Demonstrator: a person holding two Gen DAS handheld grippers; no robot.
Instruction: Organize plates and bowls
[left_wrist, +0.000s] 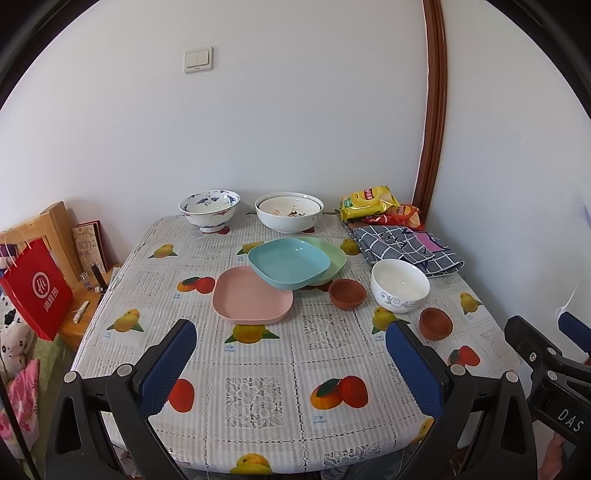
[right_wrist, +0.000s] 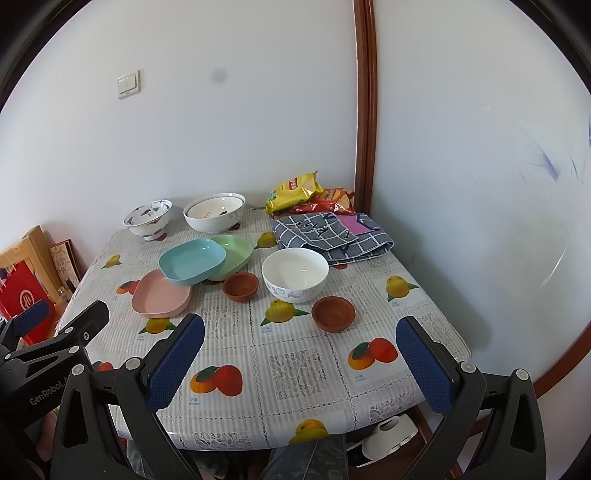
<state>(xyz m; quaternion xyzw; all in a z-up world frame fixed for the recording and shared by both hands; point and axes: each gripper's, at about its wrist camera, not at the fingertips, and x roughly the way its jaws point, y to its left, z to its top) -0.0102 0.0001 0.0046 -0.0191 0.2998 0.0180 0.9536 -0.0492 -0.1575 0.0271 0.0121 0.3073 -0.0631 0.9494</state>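
From the left wrist view, the left tool hovers over the near edge of the tabletop, its blue-padded fingers spread wide with nothing between them. Ahead lies a pink plate; a blue plate rests tilted with one edge on the pink one and the rest on a green plate. Just right of these sits a small brown bowl, then a white bowl and a second brown bowl. By the wall stand a blue-patterned bowl and a large white bowl with a smaller one nested inside. A checked cloth and snack bags occupy the far right corner.

From the right wrist view, the right tool is likewise wide open and empty above the near tabletop, with the second brown bowl nearest to it. The left tool appears at the left edge.
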